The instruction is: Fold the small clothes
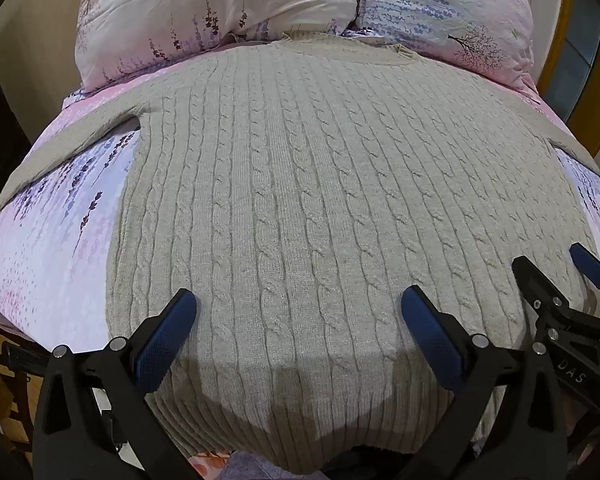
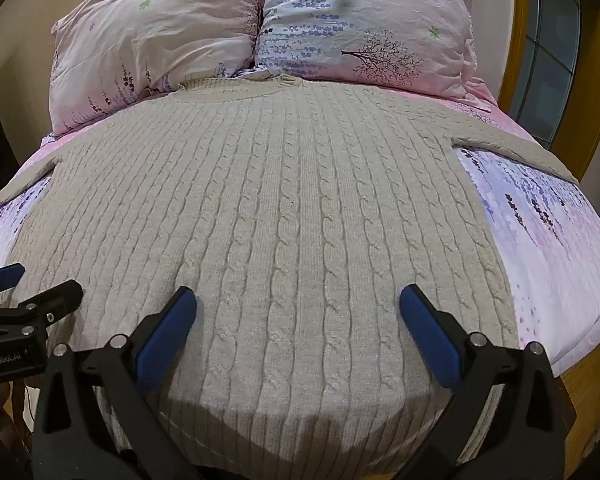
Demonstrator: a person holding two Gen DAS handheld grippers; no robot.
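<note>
The left hand-held gripper (image 1: 298, 322) hangs released, fingers wide apart, over the hem of a beige sweater (image 1: 320, 184) lying flat on the bed (image 1: 40, 248). The right hand-held gripper (image 2: 298, 322) is likewise spread, grasping nothing.

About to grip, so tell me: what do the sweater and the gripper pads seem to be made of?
Sweater: thick beige knit, likely wool or acrylic; cable twists and a ribbed hem show, matte and slightly fuzzy. Pads: blue, finely textured, probably rubber or foam; the look leaves that open.
</note>
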